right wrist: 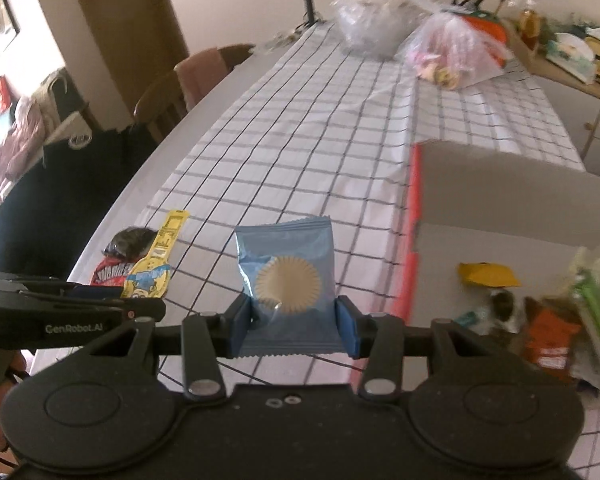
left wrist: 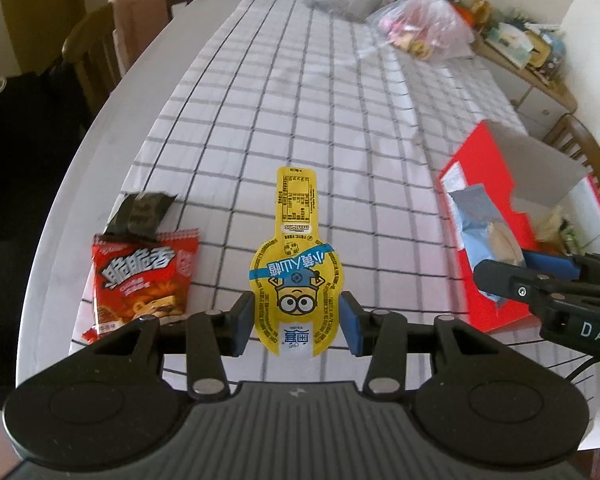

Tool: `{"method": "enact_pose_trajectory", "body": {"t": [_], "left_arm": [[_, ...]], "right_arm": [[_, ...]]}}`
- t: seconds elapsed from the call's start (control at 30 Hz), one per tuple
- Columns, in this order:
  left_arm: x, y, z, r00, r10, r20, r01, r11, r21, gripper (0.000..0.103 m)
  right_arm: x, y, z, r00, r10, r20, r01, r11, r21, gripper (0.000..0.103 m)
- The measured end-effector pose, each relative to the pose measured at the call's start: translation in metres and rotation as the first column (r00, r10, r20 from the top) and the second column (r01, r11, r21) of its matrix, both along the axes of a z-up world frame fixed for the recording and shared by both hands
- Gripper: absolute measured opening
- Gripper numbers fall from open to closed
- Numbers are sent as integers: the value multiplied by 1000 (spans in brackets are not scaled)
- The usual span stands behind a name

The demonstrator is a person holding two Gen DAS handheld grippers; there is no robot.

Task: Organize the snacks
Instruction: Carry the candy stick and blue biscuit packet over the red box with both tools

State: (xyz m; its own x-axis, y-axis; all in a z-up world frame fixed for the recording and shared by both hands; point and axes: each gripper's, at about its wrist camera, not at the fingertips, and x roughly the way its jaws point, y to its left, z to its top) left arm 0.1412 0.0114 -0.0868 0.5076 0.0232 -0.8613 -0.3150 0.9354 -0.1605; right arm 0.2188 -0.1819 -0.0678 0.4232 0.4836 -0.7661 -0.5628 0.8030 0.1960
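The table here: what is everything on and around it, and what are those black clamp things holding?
Yellow Minions pouch: 1, yellow with blue band, between the left clamp's pads.
Blue packet: 1, light blue with a cream round cake pictured, between the right clamp's pads.
Red snack bag: 1, red, on the cloth at the near left edge.
Dark wrapper: 1, black, just behind the red bag.
Red box: 1, red outside, grey inside, open, on the right, several snacks inside.
Plastic bags: 2, clear, at the far end.
Tablecloth: 1, white with dark grid.
Chairs: wooden, along the left side.
Left gripper: black, blue pads, shut on the pouch.
Right gripper: black, blue pads, shut on the packet.
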Motion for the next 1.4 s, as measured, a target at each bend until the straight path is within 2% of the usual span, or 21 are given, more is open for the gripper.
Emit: {"method": "enact_pose_trajectory", "body": {"t": [0.37,0.73,1.13,1.4], "left_arm": [[15,-63,38,989,-119,84,117,993,28,44],[38,-129,57,966,-223,129,218,975,50,44],[75,-192,50,955,-280,98,276,960,57,44],[104,-223,39,951,-300,72,293,952,90,44]], "right_arm": [[3,-68,31,993,-99,71,96,995,35,45],[8,-128,37,980,-170,107,166,985,44,45],[22,-192,25,962,-254,105,252,967,25,45],[42,-222,9,948,-305,94,306,952,-1,45]]}}
